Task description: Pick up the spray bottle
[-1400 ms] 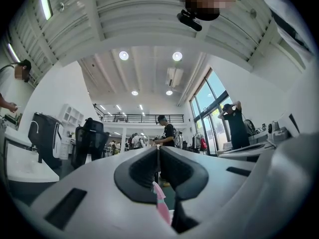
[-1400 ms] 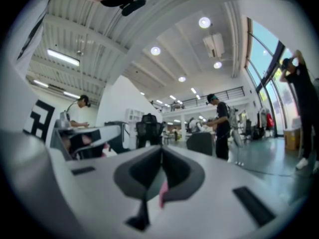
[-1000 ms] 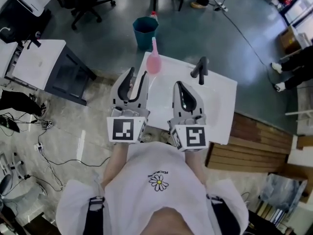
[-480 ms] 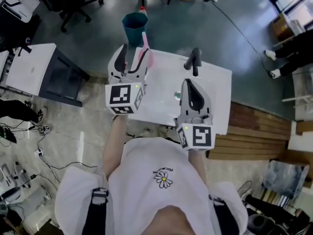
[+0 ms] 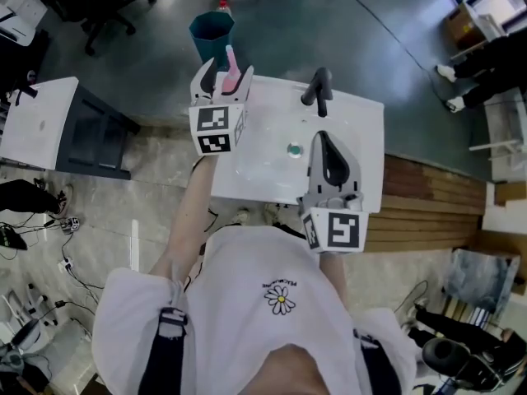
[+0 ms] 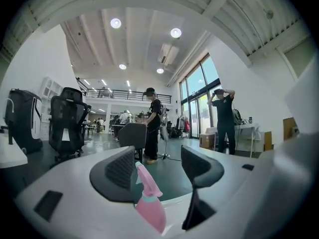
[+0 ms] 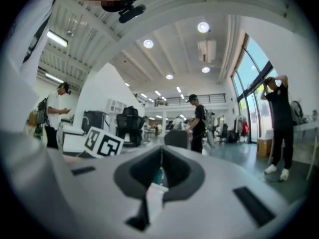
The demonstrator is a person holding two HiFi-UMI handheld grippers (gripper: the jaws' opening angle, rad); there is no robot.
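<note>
— How do the fingers stand?
— The right gripper (image 7: 160, 172) has its jaws pressed together. The left gripper (image 6: 158, 169) has its jaws spread wide. They have just been opening, and the spray bottle (image 6: 150, 210) stands between them, nearer the left pad, with neither pad squeezing it.
— What is the bottle like?
— Pink, see-through plastic with a rounded body, a pale teal collar and a slim pink trigger head.
— Where is it?
— Upright at the far left corner of the white top (image 5: 362, 138).
— And that top?
— Smooth and glossy, with a shallow basin, a round drain (image 5: 294, 149) and a black tap (image 5: 319, 90) at the far edge.
— Beyond?
— A teal bin (image 5: 210, 31) stands just past the bottle on a dark, shiny floor (image 5: 272, 23), with wood boards (image 5: 428, 208) to the right. Farther off there are office chairs (image 6: 67, 118) and people (image 6: 152, 123) standing by tall windows (image 6: 199, 93) under round ceiling lights
</note>
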